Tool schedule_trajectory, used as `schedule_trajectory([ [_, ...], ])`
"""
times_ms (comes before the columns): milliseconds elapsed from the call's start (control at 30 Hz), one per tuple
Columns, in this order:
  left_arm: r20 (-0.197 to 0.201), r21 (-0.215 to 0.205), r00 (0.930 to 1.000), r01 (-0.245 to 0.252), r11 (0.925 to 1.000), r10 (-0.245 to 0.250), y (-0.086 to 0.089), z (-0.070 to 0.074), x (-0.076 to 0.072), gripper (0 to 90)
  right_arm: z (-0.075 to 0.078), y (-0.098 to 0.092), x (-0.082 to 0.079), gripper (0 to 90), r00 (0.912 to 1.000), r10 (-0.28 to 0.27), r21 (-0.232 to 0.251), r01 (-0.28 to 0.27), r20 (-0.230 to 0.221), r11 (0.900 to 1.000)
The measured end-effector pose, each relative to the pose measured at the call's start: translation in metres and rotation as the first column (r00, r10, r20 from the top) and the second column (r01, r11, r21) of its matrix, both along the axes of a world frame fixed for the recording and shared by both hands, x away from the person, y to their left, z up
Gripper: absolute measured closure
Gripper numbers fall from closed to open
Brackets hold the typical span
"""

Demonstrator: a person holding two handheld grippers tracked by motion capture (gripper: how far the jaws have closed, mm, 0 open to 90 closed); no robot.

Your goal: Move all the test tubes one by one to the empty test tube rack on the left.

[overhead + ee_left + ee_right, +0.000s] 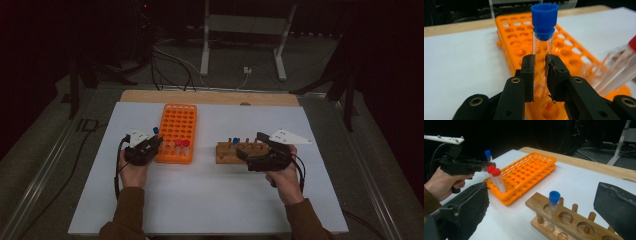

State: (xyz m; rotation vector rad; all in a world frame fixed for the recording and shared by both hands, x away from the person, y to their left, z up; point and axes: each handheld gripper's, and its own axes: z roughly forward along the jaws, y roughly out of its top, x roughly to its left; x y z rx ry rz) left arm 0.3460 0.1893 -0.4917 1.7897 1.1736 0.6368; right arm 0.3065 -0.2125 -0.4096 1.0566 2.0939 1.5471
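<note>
Blue-capped tube [544,32] pinched in left gripper [540,75] jaws, right gripper [544,202] jaws spread, white table [210,200], dark room

table [210,200] front open | orange rack [177,125] rear holes free | red-capped tubes [182,145] crowd near row, seemingly

I see a dim room, dark along its far side. A white sheet [210,200] covers the table, and a strip of bare wooden tabletop [210,96] shows at the sheet's far edge. Beyond that strip lies grey floor [240,55], crossed by loose cables [170,62]. A white metal stand [245,30] rests on the floor behind the table. Metal rails [40,175] flank the table.
</note>
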Motion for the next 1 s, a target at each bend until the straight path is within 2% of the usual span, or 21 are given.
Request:
schedule_trajectory([
  [67,-0.001,-0.001,1.0,0.001,1.0,-0.001,0.0,-0.001,0.0,77.4,0.0,0.001,0.0,0.1,1.0,0.001,-0.001,-0.001,0.0,1.0],
  [300,-0.038,0.064,0.9991,0.022,0.9977,-0.02,-0.004,-0.006,0.0,77.7,-0.001,0.001,0.0,0.1,1.0,0.004,-0.004,-0.004,-0.006,1.0],
  [467,-0.045,0.038,0.999,0.007,0.9992,-0.006,-0.002,-0.006,0.0,76.1,-0.001,0.001,0.0,0.1,1.0,0.005,-0.003,-0.005,-0.004,1.0],
  [533,-0.053,0.02,0.9985,-0.008,0.9998,0.009,0.0,-0.005,0.0,69.5,-0.001,0.001,0.0,0.1,1.0,0.005,-0.003,-0.005,-0.004,1.0],
  [733,-0.072,-0.015,0.9971,-0.029,0.9995,0.027,0.007,-0.004,-0.003,60.4,-0.001,-0.001,0.001,0.1,1.0,-0.002,0.002,0.002,-0.002,1.0],
  [1000,-0.059,-0.126,0.9975,-0.045,0.9911,0.038,0.019,0.005,-0.014,51.5,-0.003,-0.003,0.003,0.1,0.9999,-0.01,-0.001,0.01,-0.007,1.0],
])
